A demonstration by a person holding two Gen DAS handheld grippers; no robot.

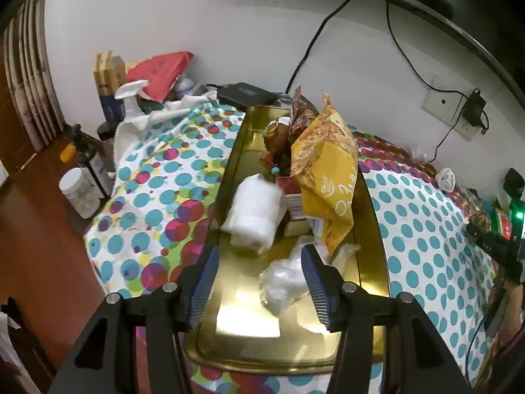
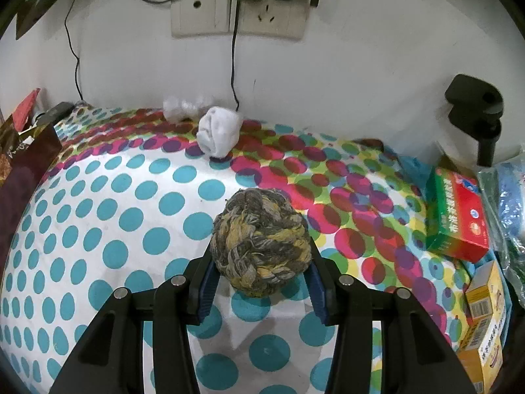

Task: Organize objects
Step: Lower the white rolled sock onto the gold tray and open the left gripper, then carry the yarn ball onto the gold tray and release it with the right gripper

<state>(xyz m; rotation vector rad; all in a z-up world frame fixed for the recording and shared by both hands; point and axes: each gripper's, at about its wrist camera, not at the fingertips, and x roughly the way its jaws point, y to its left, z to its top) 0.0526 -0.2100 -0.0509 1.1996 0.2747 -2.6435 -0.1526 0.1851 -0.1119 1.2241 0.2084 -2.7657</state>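
The right tool (image 2: 261,274) grips one woven rope ball (image 2: 261,241) of yellow and grey cord above the polka-dot surface (image 2: 115,229). The left tool (image 1: 259,282) hangs with its pads wide apart and nothing between them over one gold tray (image 1: 236,151), which holds one yellow snack bag (image 1: 328,177) and one white packet (image 1: 254,213). One rolled white cloth (image 2: 218,134) lies near the wall. One red-and-green box (image 2: 457,211) bears print too small to read.

Support surface: table under a polka-dot cloth (image 2: 137,203), teal dots on white, multicolour band toward the wall. Long gold metal tray (image 1: 372,226) sits directly on it. Right of tray: rolled white sock (image 2: 218,134) near the wall, red-and-green carton (image 2: 459,216) and yellow boxes (image 2: 484,298) farther right. Left of tray: white spray bottle (image 1: 133,103), crumpled white cloth.
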